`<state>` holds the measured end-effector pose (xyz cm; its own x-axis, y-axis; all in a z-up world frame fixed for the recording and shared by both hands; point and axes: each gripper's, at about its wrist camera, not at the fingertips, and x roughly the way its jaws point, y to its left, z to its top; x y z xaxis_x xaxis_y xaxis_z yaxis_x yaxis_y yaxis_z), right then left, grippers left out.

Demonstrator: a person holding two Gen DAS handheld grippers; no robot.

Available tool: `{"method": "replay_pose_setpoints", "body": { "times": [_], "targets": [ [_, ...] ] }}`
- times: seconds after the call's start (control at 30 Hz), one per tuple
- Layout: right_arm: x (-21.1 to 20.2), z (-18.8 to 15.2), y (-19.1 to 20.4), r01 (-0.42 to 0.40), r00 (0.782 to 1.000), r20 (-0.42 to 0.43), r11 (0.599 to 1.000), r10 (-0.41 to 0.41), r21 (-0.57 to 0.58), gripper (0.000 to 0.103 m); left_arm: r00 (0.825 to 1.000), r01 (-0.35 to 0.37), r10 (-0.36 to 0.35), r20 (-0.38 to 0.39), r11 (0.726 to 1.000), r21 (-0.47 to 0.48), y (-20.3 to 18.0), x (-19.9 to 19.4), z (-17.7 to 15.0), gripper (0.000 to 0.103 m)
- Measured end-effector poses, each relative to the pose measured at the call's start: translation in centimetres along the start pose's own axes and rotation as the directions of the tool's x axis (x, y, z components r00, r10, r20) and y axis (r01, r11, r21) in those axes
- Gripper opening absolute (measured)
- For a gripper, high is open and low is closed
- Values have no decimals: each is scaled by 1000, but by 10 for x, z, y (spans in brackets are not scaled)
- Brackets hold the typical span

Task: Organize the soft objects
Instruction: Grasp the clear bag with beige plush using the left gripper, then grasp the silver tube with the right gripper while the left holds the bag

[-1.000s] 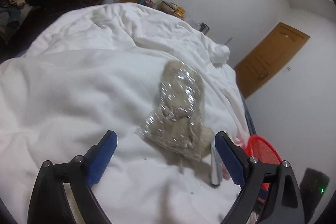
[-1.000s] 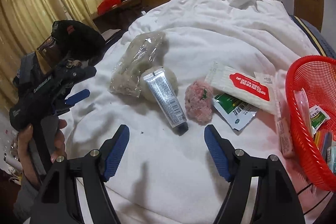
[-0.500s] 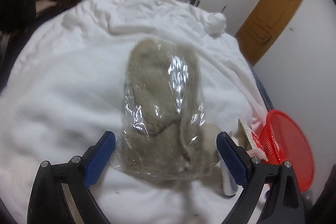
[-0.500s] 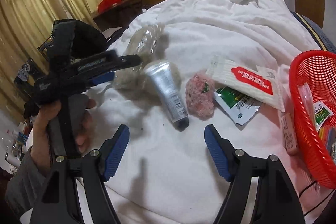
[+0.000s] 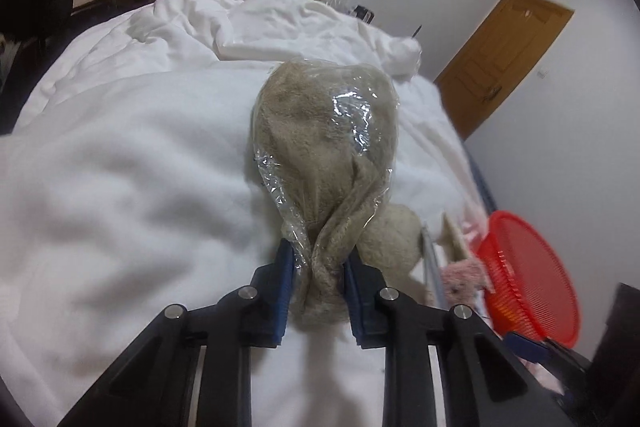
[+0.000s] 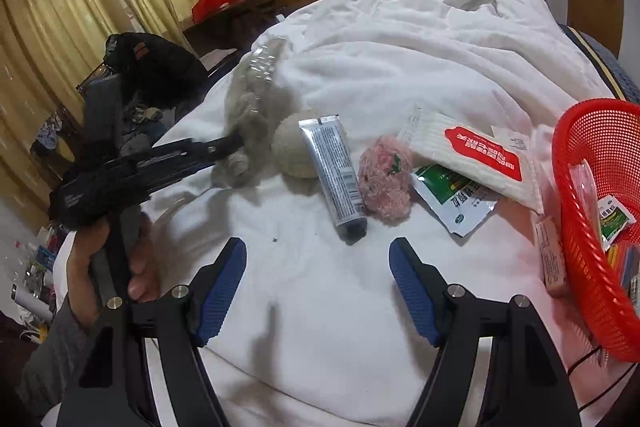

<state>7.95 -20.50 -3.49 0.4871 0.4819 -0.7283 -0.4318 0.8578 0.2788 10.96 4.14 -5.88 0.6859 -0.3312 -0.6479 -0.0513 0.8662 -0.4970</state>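
**Q:** What does your left tool hold here?

**A:** Its jaws are closing on the near end of the bagged grey plush, which is bunched between the blue pads. The rest of the bag lies on the white duvet of the bed, just beside the cream ball.

**Q:** And your right tool?

**A:** It hovers wide apart over bare duvet with nothing between its pads.

**Q:** How far along is the sorting?

**A:** Judged from the layout, it is early. The red basket at the bed's edge already holds a few sachets and packets. The cream ball, pink pompom, silver tube, wipes pack and green sachet are still loose on the duvet. Where the plush belongs cannot be told.
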Motion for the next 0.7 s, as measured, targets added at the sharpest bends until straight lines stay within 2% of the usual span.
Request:
{"method": "replay_pose_setpoints", "body": {
  "times": [0.13, 0.3, 0.37, 0.43, 0.5, 0.57, 0.7],
  "targets": [
    [-1, 11, 4, 6, 1000, -23, 999, -7, -34, 73, 998, 60, -60, 10, 997, -48, 6, -21, -5, 24],
    [17, 35, 20, 53, 988, -133, 986, -74, -155, 73, 994, 112, -111, 19, 991, -71, 8, -40, -17, 24],
    [27, 46, 28, 92, 982, -145, 977, -121, -192, 67, 993, 121, -120, 18, 989, -85, 10, -41, -22, 24],
    [39, 54, 37, 97, 977, -165, 969, -136, -229, 61, 992, 129, -127, 24, 988, -87, 12, -39, -26, 24],
    [49, 61, 37, 138, 976, -135, 966, -169, -217, 57, 992, 123, -120, 32, 988, -98, 16, -34, -34, 24],
    [60, 61, 27, 115, 985, -113, 982, -132, -149, 45, 992, 127, -126, 17, 986, -110, 21, -27, -41, 24],
    [78, 50, 11, 88, 985, -141, 994, -96, -61, 43, 991, 132, -131, 18, 985, -115, 22, -25, -43, 24]
  ]
}}
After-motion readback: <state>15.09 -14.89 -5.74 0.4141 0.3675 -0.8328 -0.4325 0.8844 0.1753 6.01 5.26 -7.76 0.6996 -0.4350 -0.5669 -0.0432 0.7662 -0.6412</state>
